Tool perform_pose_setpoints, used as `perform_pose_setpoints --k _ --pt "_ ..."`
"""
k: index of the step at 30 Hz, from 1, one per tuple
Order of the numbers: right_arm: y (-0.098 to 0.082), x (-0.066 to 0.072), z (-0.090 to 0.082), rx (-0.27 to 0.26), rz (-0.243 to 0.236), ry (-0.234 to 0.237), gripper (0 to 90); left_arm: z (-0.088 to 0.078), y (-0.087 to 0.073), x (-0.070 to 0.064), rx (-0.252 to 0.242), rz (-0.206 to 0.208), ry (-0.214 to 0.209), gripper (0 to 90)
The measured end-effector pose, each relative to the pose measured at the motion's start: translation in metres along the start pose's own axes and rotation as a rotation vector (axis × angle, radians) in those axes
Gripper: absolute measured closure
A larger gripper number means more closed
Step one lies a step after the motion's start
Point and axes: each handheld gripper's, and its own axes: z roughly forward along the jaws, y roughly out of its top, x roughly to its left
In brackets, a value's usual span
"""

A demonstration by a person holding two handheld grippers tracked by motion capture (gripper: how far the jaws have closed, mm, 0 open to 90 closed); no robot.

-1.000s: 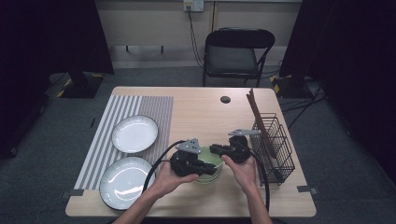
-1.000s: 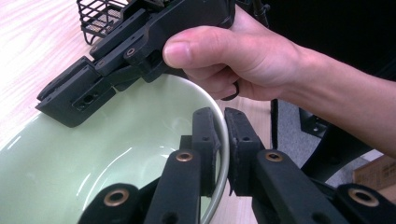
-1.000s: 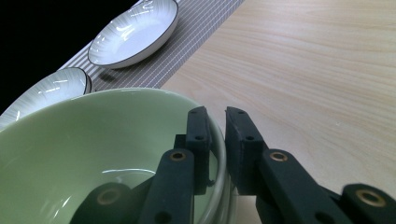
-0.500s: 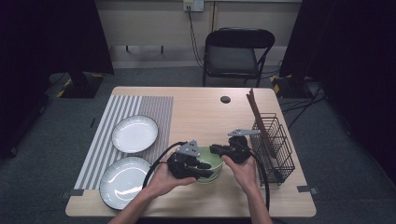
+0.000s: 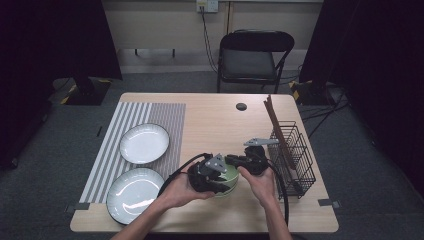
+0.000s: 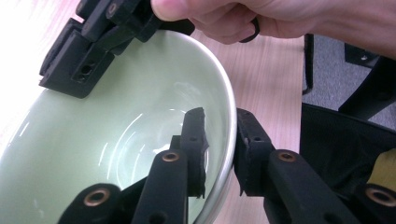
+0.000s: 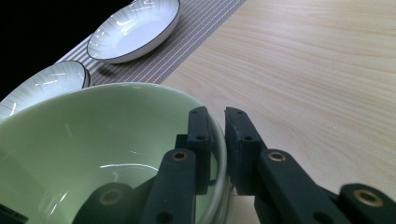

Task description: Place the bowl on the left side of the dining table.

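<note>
Green bowl [image 5: 226, 181] sits just left of the wire rack [image 5: 295, 155], its rim clamped by the right gripper [image 7: 215, 122] and, seemingly loosely after closing, the left gripper [image 6: 220, 135].

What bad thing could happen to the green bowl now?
The shiny pale green ceramic bowl is pinched only by its thin rim: the right gripper on one side, the left gripper, whose jaws have just been closing, on the other. It might slip and crack on the wooden table. Swung sideways, it could knock the black wire rack.
</note>
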Motion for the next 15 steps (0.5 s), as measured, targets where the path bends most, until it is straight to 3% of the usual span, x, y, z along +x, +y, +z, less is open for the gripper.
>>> perform_pose_setpoints --k 5,15 --pt "0.0005 0.0 -0.0006 -0.003 -0.007 0.002 81.7 0.0019 0.001 0.0 0.011 -0.002 -0.015 81.9" --pt "0.0018 0.0018 -0.0002 -0.016 -0.032 -0.007 82.2 0.0033 -0.0031 0.0026 -0.038 -0.022 -0.04 83.6"
